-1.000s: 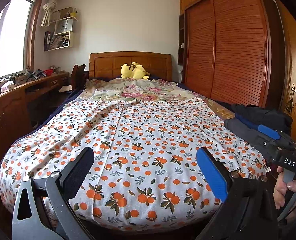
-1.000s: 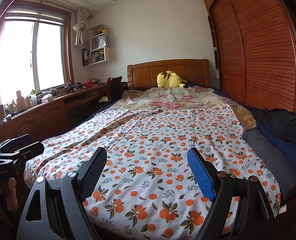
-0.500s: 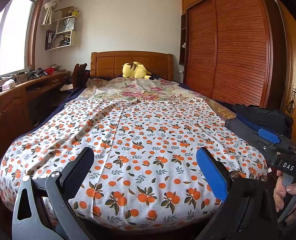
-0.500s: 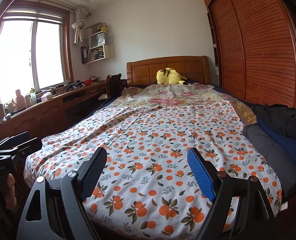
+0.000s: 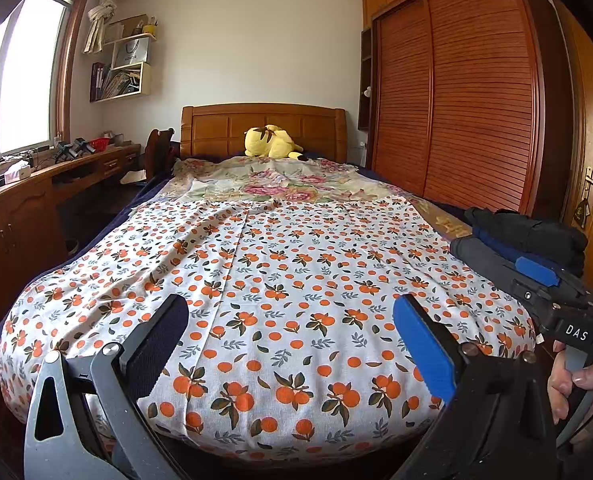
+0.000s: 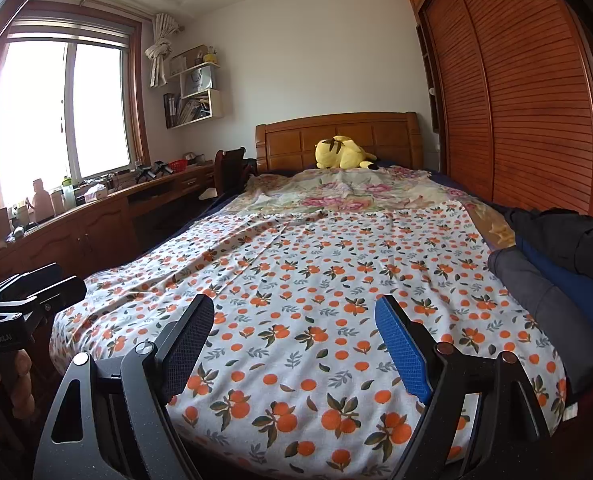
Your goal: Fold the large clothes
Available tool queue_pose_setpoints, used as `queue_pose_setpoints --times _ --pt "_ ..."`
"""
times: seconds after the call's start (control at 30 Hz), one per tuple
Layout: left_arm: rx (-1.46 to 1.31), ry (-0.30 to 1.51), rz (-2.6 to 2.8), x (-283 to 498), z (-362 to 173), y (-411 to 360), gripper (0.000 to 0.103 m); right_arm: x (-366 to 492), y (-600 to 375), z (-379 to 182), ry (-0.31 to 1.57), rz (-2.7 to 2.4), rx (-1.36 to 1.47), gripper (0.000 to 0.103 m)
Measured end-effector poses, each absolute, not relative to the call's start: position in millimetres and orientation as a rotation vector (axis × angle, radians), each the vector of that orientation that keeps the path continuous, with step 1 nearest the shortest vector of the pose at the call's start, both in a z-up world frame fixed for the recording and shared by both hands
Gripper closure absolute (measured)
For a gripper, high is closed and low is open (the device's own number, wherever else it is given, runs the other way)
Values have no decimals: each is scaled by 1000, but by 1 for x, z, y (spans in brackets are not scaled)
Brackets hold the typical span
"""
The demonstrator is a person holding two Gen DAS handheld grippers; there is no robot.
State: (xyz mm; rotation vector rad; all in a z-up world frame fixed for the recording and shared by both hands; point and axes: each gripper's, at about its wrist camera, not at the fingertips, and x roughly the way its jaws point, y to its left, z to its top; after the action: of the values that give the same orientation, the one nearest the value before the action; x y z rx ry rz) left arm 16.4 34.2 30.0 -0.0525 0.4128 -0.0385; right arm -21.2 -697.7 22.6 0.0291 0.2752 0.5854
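A large white cloth with an orange-fruit print (image 5: 296, 264) (image 6: 316, 280) lies spread flat over the bed, its near edge hanging over the foot. My left gripper (image 5: 290, 308) hovers open above that near edge, nothing between its black and blue pads. My right gripper (image 6: 294, 306) hovers open over the same edge, a little to the right, also holding nothing. Each gripper shows in the other's view: the right gripper (image 5: 536, 272) at the right edge, the left gripper (image 6: 36, 284) at the left edge, each with a hand below it.
A pile of dark grey, blue and black clothes (image 5: 528, 236) (image 6: 556, 264) lies on the bed's right side. A floral cover (image 5: 272, 180) and a yellow plush toy (image 5: 272, 142) lie toward the headboard. A wooden desk (image 5: 36, 192) runs along the left, a wardrobe (image 5: 476, 100) along the right.
The right wrist view has shifted slightly. Both grippers stay open over the near edge, and the cloth lies as before.
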Motion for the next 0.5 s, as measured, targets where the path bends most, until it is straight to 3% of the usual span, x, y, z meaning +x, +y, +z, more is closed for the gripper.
queue_pose_setpoints --times 0.5 --pt "-49 413 -45 14 29 30 1 -19 -697 21 273 584 31 19"
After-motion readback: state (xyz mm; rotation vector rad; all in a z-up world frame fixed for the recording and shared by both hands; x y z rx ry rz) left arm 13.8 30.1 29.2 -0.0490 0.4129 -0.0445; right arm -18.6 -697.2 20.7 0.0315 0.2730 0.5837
